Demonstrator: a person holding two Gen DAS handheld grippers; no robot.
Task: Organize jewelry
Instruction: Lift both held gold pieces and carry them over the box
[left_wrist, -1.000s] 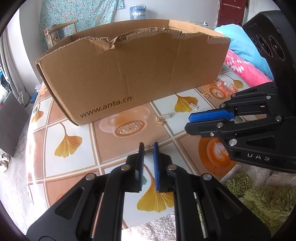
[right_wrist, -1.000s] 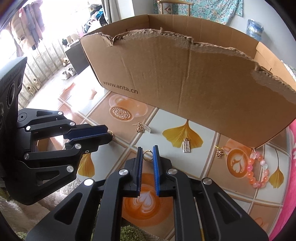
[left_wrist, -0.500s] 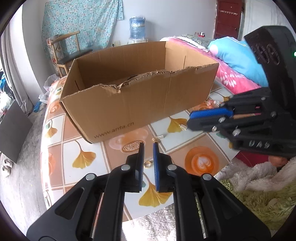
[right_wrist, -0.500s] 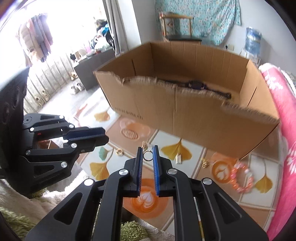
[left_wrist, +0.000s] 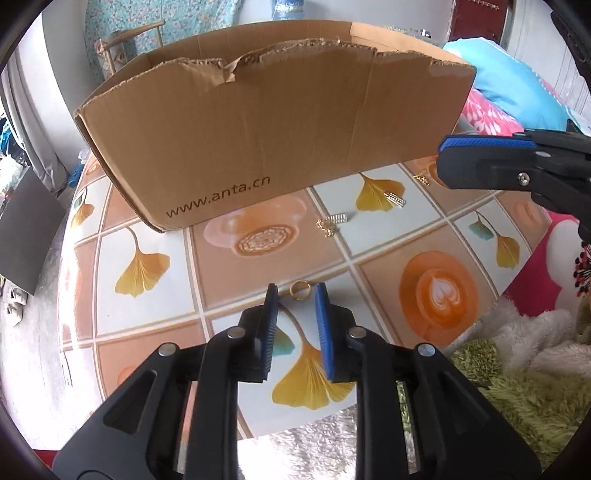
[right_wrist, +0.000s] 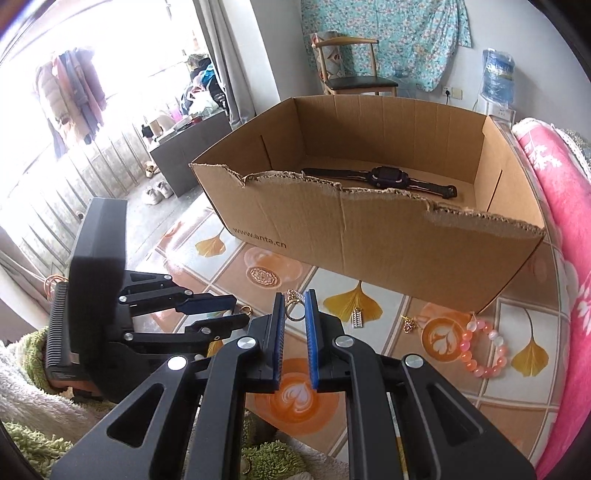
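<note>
A cardboard box (left_wrist: 266, 122) stands on the patterned table; it also shows in the right wrist view (right_wrist: 388, 236), with a black watch (right_wrist: 384, 177) inside. My left gripper (left_wrist: 295, 295) is open just above the table, and a gold ring (left_wrist: 300, 290) lies between its fingertips. My right gripper (right_wrist: 294, 308) is shut on a second gold ring (right_wrist: 294, 310) and holds it raised in front of the box. It shows at the right of the left wrist view (left_wrist: 491, 162).
Small silver and gold pieces (left_wrist: 334, 221) lie on the table (left_wrist: 147, 229) in front of the box. A pink bead bracelet (right_wrist: 480, 347) lies at the right. A pink blanket (right_wrist: 565, 206) is beyond the table, and green shaggy fabric (left_wrist: 517, 387) by its near edge.
My left gripper came down towards the table and opened around the ring lying there. My right gripper rose higher with its ring, so the box's inside shows more.
</note>
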